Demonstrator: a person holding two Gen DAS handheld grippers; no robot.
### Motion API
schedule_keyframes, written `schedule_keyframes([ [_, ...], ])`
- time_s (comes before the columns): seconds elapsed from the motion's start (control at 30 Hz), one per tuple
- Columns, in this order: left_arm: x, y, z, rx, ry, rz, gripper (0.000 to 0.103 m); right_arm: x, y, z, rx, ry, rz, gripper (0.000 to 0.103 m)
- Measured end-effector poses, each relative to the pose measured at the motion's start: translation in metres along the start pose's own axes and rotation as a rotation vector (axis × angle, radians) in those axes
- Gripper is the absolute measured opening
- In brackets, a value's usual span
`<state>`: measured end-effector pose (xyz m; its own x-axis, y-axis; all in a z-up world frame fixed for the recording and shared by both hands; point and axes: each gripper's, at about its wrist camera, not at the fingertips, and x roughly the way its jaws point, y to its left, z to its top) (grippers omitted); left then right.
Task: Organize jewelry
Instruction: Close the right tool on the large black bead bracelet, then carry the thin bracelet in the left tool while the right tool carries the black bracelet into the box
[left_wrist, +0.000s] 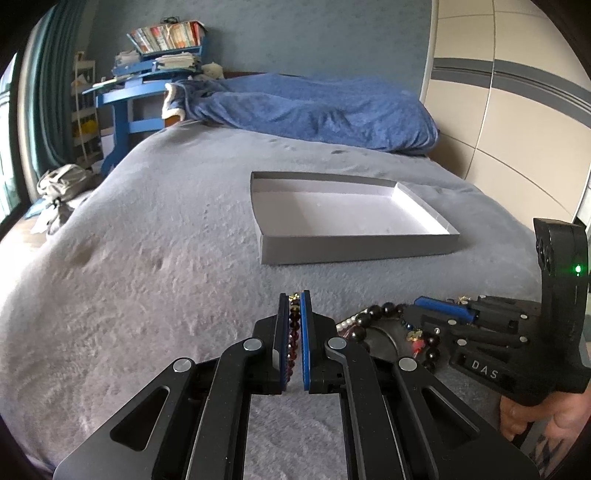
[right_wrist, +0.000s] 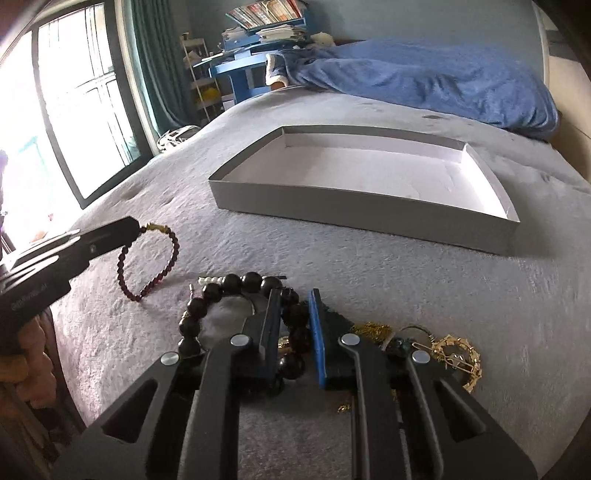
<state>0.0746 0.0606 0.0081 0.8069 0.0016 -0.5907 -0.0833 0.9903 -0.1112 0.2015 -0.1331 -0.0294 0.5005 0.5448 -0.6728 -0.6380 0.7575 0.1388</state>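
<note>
My left gripper (left_wrist: 294, 299) is shut on a dark red bead bracelet (left_wrist: 294, 332). In the right wrist view that bracelet (right_wrist: 173, 254) hangs in a loop from the left gripper (right_wrist: 135, 227), its lower end on the bed. My right gripper (right_wrist: 293, 295) is closed around a black bead bracelet (right_wrist: 207, 293) that lies on the bed; its beads fill the gap between the pads. In the left wrist view the right gripper (left_wrist: 443, 308) sits low at the right over the black beads (left_wrist: 380, 310). An empty grey shallow box (left_wrist: 354, 247) (right_wrist: 362, 210) lies ahead on the bed.
Gold jewelry (right_wrist: 458, 354), a gold chain (right_wrist: 373, 328) and a white pearl string (right_wrist: 210, 280) lie around the right gripper. A blue blanket (left_wrist: 314, 107) is bunched at the bed's far end. A blue desk (left_wrist: 125, 96) stands beyond the bed at left.
</note>
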Motion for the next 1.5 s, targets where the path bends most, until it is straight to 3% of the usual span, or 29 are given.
schedule_keyframes([
  [0.3, -0.013, 0.004, 0.017, -0.022, -0.022, -0.052, 0.006, -0.040, -0.006, 0.019, 0.097, -0.122, 0.118, 0.015],
  [0.5, -0.024, -0.002, 0.039, 0.006, -0.040, -0.085, 0.006, -0.057, -0.001, 0.033, 0.098, -0.159, 0.134, 0.015],
  [0.6, -0.010, -0.005, 0.036, 0.042, 0.031, -0.070, 0.007, -0.063, 0.000, 0.036, 0.091, -0.173, 0.123, 0.015],
  [0.73, 0.019, 0.000, 0.014, 0.055, 0.168, -0.035, 0.034, -0.067, -0.003, 0.039, 0.096, -0.182, 0.101, 0.015],
  [1.0, 0.062, 0.017, -0.008, 0.042, 0.326, -0.018, 0.032, -0.071, 0.003, 0.041, 0.087, -0.194, 0.090, 0.015],
  [1.03, 0.062, 0.016, -0.008, 0.052, 0.323, -0.017, 0.027, -0.071, 0.003, 0.042, 0.086, -0.194, 0.089, 0.015],
  [1.07, 0.062, 0.015, -0.007, 0.066, 0.320, -0.017, 0.012, -0.071, 0.004, 0.042, 0.086, -0.195, 0.087, 0.015],
  [1.1, 0.060, 0.014, -0.005, 0.075, 0.310, -0.018, 0.006, -0.071, 0.004, 0.043, 0.087, -0.196, 0.086, 0.015],
  [1.3, 0.035, 0.014, 0.014, 0.029, 0.212, -0.054, 0.006, -0.077, 0.005, 0.049, 0.080, -0.207, 0.079, 0.015],
  [1.5, 0.003, -0.011, 0.052, 0.072, 0.099, -0.130, 0.006, -0.087, 0.001, 0.068, 0.074, -0.235, 0.078, 0.015],
])
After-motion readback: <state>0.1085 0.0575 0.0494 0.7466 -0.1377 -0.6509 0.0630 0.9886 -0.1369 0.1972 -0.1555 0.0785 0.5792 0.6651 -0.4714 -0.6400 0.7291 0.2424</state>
